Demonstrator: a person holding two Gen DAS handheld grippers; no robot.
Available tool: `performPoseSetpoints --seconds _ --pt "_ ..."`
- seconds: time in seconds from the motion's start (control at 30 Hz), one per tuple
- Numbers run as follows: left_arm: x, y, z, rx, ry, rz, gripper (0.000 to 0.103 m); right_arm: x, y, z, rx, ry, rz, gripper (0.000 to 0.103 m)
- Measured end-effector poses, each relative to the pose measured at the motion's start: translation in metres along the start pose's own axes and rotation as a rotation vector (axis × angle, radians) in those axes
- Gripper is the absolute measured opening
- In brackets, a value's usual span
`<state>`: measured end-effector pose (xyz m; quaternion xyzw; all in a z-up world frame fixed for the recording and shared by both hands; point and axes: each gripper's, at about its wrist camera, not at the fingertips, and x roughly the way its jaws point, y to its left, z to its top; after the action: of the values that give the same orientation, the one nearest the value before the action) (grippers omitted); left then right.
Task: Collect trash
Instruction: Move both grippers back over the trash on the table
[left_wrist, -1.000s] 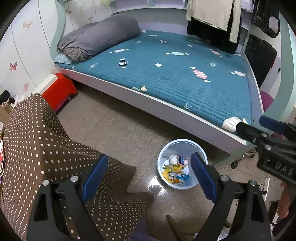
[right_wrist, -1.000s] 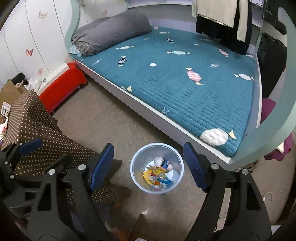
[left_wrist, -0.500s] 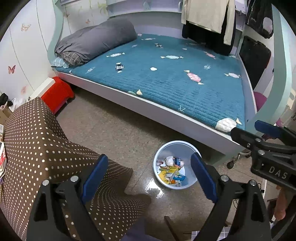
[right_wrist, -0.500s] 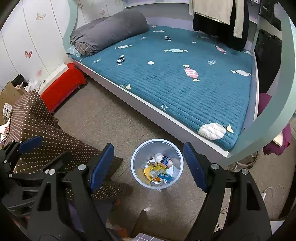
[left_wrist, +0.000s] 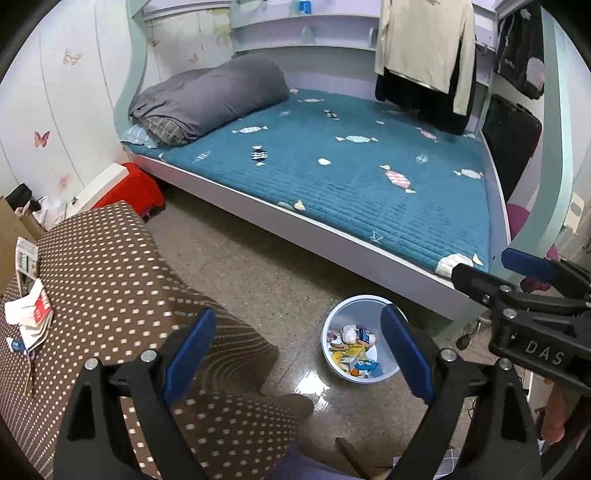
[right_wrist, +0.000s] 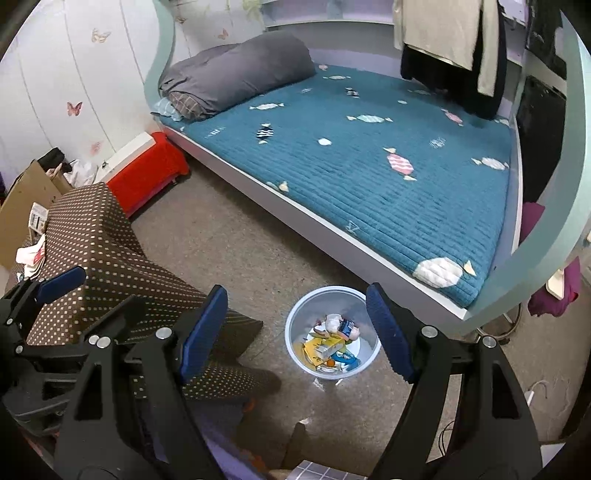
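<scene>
A pale blue waste bin (left_wrist: 360, 341) (right_wrist: 332, 341) stands on the floor near the bed, holding several wrappers and crumpled scraps (left_wrist: 352, 350) (right_wrist: 332, 345). My left gripper (left_wrist: 297, 356) hangs high above the floor, open, with nothing between its blue pads. My right gripper (right_wrist: 295, 330) is also open and empty, with the bin seen between its fingers far below. The right gripper (left_wrist: 524, 295) shows at the right edge of the left wrist view. The left gripper (right_wrist: 44, 295) shows at the left edge of the right wrist view.
A brown polka-dot covered table (left_wrist: 103, 280) (right_wrist: 96, 243) stands at the left with papers (left_wrist: 31, 314) on it. A bed with a teal quilt (left_wrist: 351, 177) fills the back. A red stool (right_wrist: 147, 173) and a cardboard box (right_wrist: 26, 192) sit by the wall.
Both grippers have risen and drawn back, so the bin looks smaller and more of the room shows. Both stayed open and empty.
</scene>
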<state>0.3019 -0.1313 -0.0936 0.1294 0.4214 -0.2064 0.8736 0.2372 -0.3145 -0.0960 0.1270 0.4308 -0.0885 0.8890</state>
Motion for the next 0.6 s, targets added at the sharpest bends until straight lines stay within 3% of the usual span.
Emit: performPoseSetpoints --seconds 0.6 --pt "-0.039 0.103 -0.025 -0.141 -0.039 0.096 0.089 -0.004 0.109 0.007 -0.137 -0.009 0.077 0.079"
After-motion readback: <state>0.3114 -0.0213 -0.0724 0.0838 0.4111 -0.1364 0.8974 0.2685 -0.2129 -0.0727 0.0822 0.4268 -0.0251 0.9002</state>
